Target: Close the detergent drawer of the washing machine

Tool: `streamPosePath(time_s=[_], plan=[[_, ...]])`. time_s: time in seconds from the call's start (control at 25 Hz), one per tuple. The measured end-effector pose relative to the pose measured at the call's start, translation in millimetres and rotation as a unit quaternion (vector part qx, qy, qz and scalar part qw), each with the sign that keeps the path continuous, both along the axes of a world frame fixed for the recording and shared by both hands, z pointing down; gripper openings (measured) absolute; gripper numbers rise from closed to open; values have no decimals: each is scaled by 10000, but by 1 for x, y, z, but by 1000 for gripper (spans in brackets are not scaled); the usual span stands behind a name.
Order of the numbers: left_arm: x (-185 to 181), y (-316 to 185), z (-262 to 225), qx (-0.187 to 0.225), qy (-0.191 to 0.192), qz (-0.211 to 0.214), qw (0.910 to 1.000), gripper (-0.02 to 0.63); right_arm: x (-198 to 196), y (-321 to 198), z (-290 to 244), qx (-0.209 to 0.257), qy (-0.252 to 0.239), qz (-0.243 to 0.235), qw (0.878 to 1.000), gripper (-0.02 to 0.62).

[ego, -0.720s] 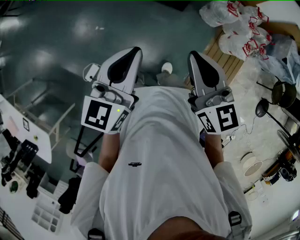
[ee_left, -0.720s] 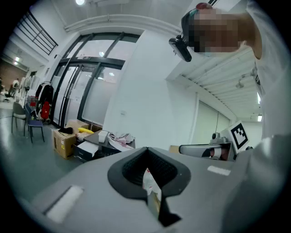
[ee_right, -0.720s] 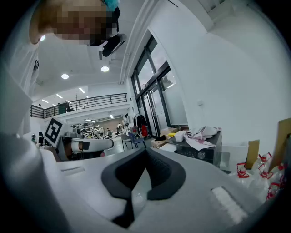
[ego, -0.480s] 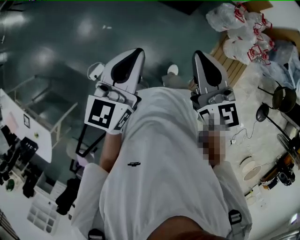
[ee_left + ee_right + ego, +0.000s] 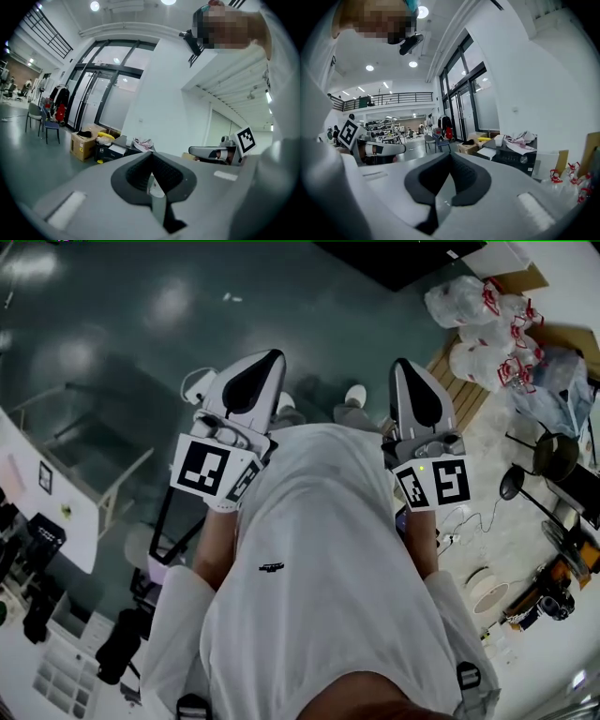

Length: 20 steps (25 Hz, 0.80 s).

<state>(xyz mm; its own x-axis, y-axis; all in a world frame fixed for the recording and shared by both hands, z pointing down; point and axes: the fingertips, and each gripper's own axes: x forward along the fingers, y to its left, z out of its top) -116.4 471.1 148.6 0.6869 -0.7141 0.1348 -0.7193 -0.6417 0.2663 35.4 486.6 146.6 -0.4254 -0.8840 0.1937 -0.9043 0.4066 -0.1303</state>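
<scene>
No washing machine or detergent drawer shows in any view. In the head view, a person in a white shirt holds both grippers close to the chest, pointing away from the body over a dark grey floor. My left gripper is shut with nothing between its jaws, and its dark pads meet in the left gripper view. My right gripper is likewise shut and empty, with its pads closed together in the right gripper view. Each gripper shows at the edge of the other's view: the right gripper and the left gripper.
White plastic bags and a wooden pallet lie at the right. A white table with dark gear stands at the left. Black stools and cables are at the far right. Cardboard boxes and chairs stand by glass doors.
The head view has shifted slightly, so the bags and floor clutter sit a little differently in the picture. Both grippers stay shut and held at the chest.
</scene>
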Motion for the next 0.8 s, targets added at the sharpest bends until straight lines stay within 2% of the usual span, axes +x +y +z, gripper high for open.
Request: streamPosePath(time_s=[0.32,0.48,0.6,0.68,0.8], plan=[[-55,7,5,-30,330,-232,9992,14,-47,4,-6,84,352,-82,9993,2],[-60,6,13,-76,321,-210,9992,14,-54,9,-2,30,405,-91,9991,2],[-63,8,16,-167,362,-295,9988,14,-60,12,5,-49,390,-316,9987,2],[-65,2,17,-180,369,-350,9985,14,-66,8,-1,128,310,-508,9981,2],[-68,-6,15,-164,346,-383,9985,14,-71,-1,-8,292,147,-550,9980,2]])
